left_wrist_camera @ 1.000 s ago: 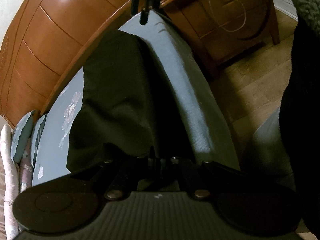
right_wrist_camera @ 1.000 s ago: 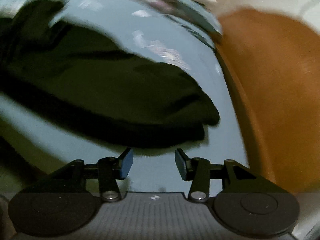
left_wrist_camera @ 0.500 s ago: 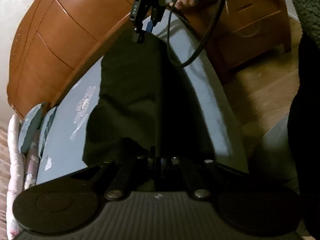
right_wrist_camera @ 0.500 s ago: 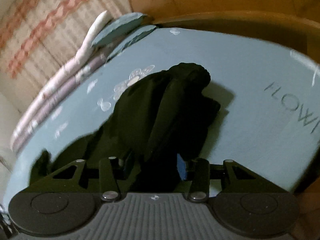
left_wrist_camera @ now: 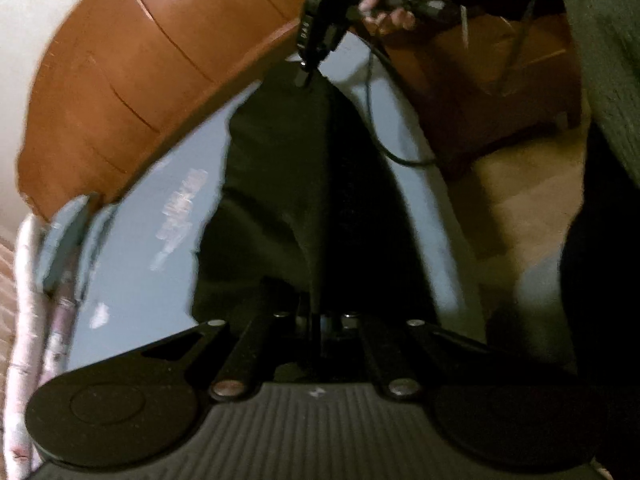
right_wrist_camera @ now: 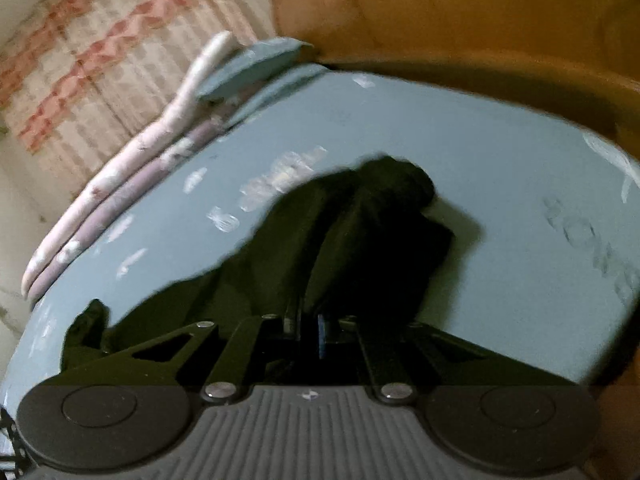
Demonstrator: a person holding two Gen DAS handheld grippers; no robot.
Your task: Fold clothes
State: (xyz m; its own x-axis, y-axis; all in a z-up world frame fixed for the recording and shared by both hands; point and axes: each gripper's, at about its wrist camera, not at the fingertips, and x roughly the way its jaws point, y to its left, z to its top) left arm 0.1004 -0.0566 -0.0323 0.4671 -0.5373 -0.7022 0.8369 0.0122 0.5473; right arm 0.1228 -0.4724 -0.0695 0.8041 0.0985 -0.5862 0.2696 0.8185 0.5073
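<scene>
A dark green-black garment (left_wrist_camera: 288,184) lies stretched on the light blue bed sheet (left_wrist_camera: 160,248). My left gripper (left_wrist_camera: 320,320) is shut on its near edge. My right gripper (left_wrist_camera: 306,70) shows at the top of the left wrist view, pinching the garment's far end. In the right wrist view the right gripper (right_wrist_camera: 310,330) is shut on the garment (right_wrist_camera: 360,232), which hangs in folds from the jaws above the blue sheet (right_wrist_camera: 500,184).
A wooden headboard (left_wrist_camera: 140,60) runs along the bed's far side. A wooden nightstand (left_wrist_camera: 500,92) and wood floor (left_wrist_camera: 520,200) lie to the right. Folded pillows and pink bedding (right_wrist_camera: 160,144) are stacked at the bed's edge. A cable (left_wrist_camera: 392,112) hangs from the right gripper.
My right gripper, open a second ago, has closed on the garment's far end and lifted it. The garment is now pulled taut between both grippers.
</scene>
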